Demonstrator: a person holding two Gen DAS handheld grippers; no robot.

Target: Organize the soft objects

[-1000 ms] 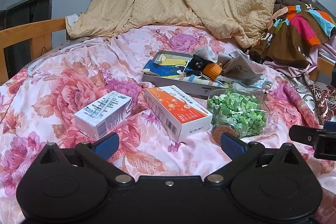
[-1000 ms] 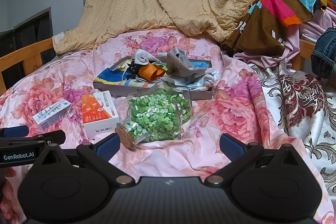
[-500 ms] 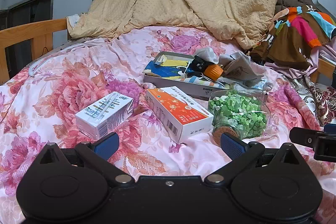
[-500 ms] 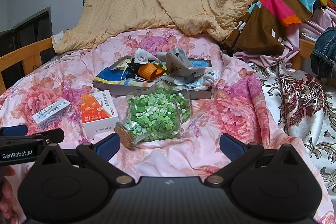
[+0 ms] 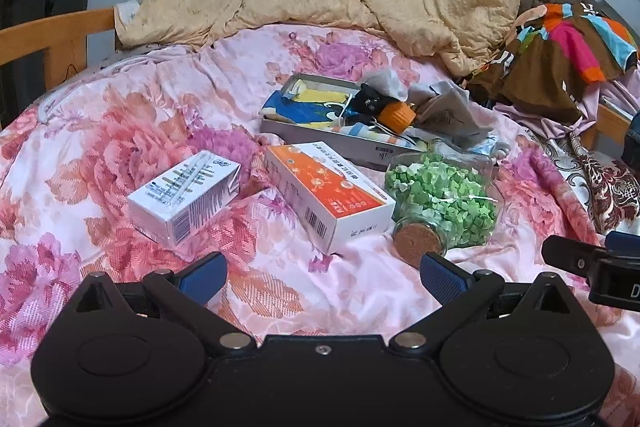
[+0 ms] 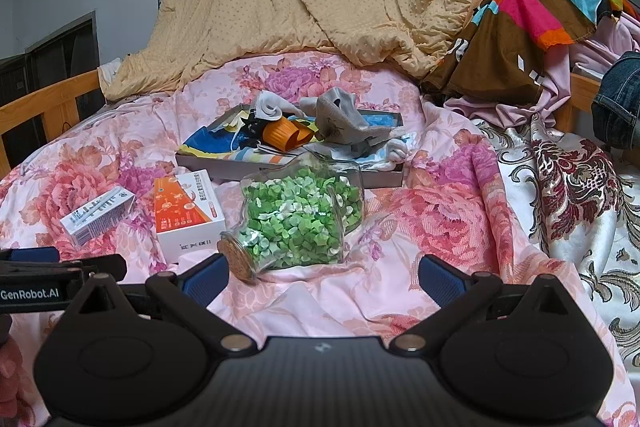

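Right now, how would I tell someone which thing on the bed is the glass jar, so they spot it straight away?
Start at the grey tray of socks in the middle of the pink floral bedspread. Just in front of it, nearer the grippers, the glass jar lies on its side, cork stopper facing you. Unlike the two cardboard boxes to its left, it is clear and packed with small green pieces.

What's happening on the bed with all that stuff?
A person is holding a gripper in each hand above a flowery bedspread, getting ready to tidy up soft things. Both the left gripper and the right gripper have their jaws open and hold nothing. In front of them lie a jar of green bits on its side, an orange box and a white carton. Behind those, a flat grey box holds socks and cloths. Nothing has been picked up yet.
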